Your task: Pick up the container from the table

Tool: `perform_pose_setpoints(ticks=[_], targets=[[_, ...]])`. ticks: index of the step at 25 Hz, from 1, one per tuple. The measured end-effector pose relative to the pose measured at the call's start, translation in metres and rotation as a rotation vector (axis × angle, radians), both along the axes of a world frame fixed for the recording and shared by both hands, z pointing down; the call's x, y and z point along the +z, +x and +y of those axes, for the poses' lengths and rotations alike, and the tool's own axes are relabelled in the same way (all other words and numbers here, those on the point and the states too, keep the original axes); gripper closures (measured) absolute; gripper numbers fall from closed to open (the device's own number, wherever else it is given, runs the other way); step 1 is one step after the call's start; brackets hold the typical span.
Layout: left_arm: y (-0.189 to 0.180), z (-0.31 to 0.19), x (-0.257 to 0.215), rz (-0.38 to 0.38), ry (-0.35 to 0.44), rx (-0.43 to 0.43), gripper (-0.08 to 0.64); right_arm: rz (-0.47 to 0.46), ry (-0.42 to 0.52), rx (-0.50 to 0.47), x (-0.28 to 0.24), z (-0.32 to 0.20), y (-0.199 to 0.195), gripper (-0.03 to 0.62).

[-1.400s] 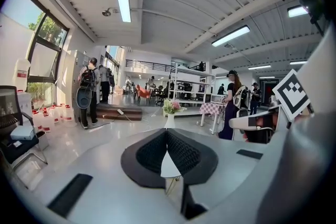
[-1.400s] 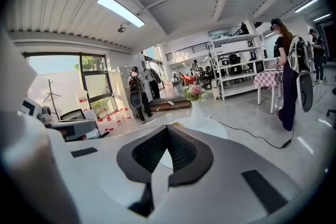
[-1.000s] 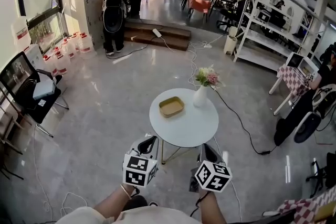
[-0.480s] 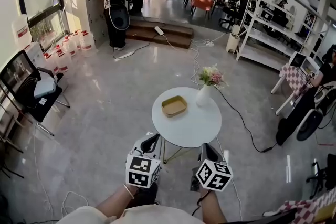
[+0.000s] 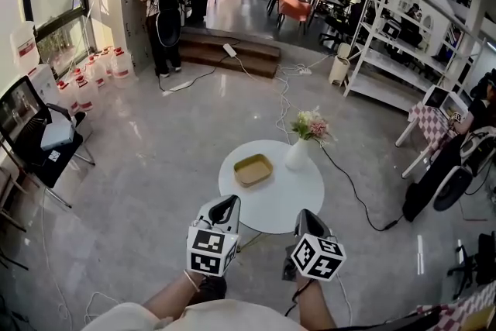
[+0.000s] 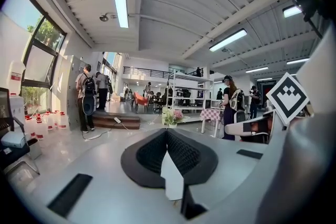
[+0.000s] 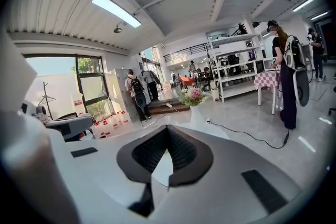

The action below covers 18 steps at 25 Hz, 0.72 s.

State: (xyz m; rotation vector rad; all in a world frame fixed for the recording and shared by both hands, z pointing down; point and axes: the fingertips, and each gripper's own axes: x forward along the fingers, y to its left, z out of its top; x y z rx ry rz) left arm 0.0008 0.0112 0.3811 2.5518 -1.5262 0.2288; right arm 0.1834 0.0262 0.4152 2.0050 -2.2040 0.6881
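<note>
The container [image 5: 253, 170] is a shallow tan tray on the left part of a round white table [image 5: 279, 201], seen in the head view. A white vase of flowers [image 5: 299, 151] stands to its right. My left gripper [image 5: 229, 203] hangs at the table's near left edge, short of the container, with its jaws shut and nothing in them. At the near right edge my right gripper [image 5: 305, 216] is shut as well. In the left gripper view [image 6: 167, 131] the black pads meet and only the flowers [image 6: 172, 116] show beyond. The right gripper view [image 7: 168, 128] shows the vase [image 7: 195, 113]; the container is hidden there.
A black cable [image 5: 353, 182] runs over the floor right of the table. A chair with a laptop [image 5: 43, 139] stands at the left and white shelving [image 5: 395, 50] at the back right. People with backpacks [image 5: 159, 8] stand far behind. A seated person [image 5: 465, 143] is at the right.
Both grippers have moved forward together, and the table now lies closer under their tips. Their jaws look the same as before.
</note>
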Motion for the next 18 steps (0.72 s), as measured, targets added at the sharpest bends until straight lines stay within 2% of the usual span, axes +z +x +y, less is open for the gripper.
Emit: perform_pose_setpoints(ticks=[6, 11, 18], targets=[[-0.002, -0.044, -0.005, -0.005, 0.004, 0.019, 0.543, 0.001, 0.022, 0.022, -0.01, -0.042, 0.0, 0.568], [0.0, -0.086, -0.021, -0.016, 0.042, 0.031, 0.543, -0.008, 0.059, 0.039, -0.022, -0.079, 0.002, 0.568], [0.0, -0.123, -0.015, -0.02, 0.026, 0.044, 0.543, -0.008, 0.04, 0.061, -0.016, -0.111, 0.007, 0.568]])
